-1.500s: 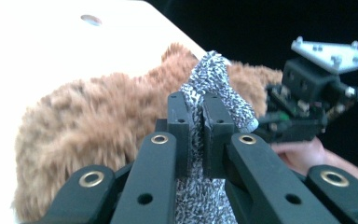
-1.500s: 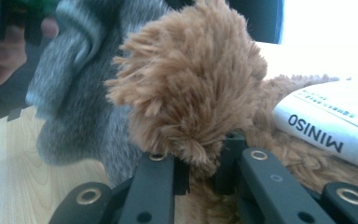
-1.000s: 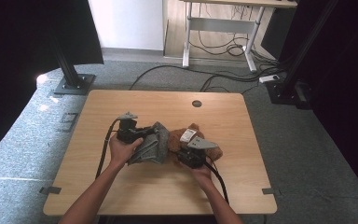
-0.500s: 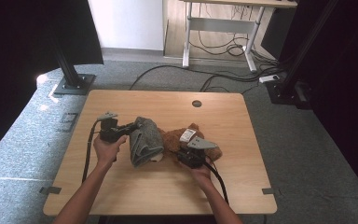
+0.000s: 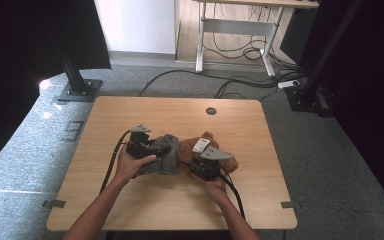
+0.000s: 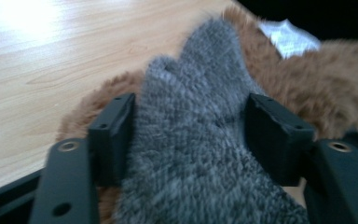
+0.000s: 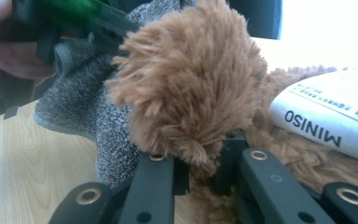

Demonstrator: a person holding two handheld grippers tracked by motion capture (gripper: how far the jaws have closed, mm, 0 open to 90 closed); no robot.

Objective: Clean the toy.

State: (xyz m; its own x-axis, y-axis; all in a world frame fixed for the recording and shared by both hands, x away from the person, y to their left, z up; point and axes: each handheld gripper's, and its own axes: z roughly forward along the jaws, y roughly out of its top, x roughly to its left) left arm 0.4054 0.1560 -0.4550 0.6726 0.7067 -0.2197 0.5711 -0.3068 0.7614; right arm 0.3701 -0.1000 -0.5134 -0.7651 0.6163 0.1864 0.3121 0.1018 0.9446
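Grey knitted cloth [image 5: 163,156], a small garment by the look of it, lies left of centre on the wooden worktop [image 5: 130,111], touching the brown plush toy [image 5: 190,149] at mid-frame, and the left hand-held gripper [image 5: 156,148] has just been opening, its jaws now parted with the knit loose between them; unheld, that cloth could slump back off the fur before it is regripped. Right of centre, the right hand-held gripper [image 5: 196,165] is clamped shut on a tuft of the toy, and a hard tug from the left might drag the toy or slip that pinch
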